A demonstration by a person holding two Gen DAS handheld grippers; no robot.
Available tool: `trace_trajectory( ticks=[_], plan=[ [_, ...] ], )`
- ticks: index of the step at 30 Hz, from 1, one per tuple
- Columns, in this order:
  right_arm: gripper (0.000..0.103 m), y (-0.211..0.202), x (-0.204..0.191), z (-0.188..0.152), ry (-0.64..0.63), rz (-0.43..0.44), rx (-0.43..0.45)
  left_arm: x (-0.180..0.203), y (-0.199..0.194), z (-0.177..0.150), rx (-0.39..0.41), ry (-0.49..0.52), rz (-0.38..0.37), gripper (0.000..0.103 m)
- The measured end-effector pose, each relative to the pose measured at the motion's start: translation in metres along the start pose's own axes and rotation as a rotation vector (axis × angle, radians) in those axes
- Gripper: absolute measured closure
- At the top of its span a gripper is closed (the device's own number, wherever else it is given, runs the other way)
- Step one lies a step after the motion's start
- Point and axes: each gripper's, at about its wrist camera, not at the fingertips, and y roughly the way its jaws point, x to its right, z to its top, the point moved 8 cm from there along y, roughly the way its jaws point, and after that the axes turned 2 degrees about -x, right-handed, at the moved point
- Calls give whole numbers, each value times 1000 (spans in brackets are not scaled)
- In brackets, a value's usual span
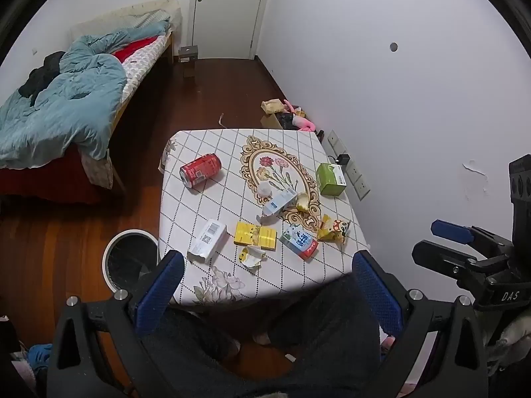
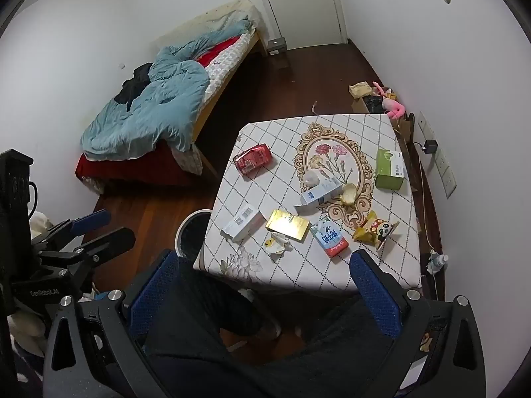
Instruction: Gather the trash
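A small table with a checked cloth (image 1: 212, 205) holds scattered trash: a red can (image 1: 200, 174) lying on its side, a green box (image 1: 331, 179), a white-and-blue carton (image 1: 278, 202), a white box (image 1: 209, 240), a yellow box (image 1: 255, 235), crumpled paper (image 1: 252, 256), a red-and-blue carton (image 1: 298, 242) and a yellow snack wrapper (image 1: 333, 230). My left gripper (image 1: 267, 258) hovers open over the table's near edge, empty. My right gripper (image 2: 264, 258) is open too, nothing between its fingers, above the same edge; the can (image 2: 253, 162) lies far ahead of it.
A round white-rimmed bin (image 1: 129, 258) stands on the wooden floor at the table's left. A person's dark-clad legs fill the space below both grippers. A bed with a blue quilt (image 1: 66, 99) is at the far left. More clutter (image 1: 285, 112) lies beyond the table by the wall.
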Motion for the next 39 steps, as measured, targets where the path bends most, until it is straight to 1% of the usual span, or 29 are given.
trace_trajectory(
  ticks=[12,14,15,17,21,25,34,39],
  plan=[
    [0,1,0,1,-14,-9,0,2,6,-5,-5,4,-8,0],
    [0,1,-1,1,-15,-9,0,2,12,-1,-3,3,-15,0],
    [0,-1,0,3,-13,-8,1,6,6,1,0,1,-20,0],
    [0,-1,0,3,-13,-7,0,8,6,2,-1,0,-28,0],
    [0,0,0,2,-14,0,-1,8,1,3,5,-10,-70,0],
    [0,3,-4,6,-20,11,-2,9,-1,3,6,-17,-97,0],
    [0,-1,-4,7,-20,37,9,9,-4,5,17,-26,-110,0],
    [0,-2,-4,9,-19,38,8,9,-5,6,25,-24,-119,0]
  ],
)
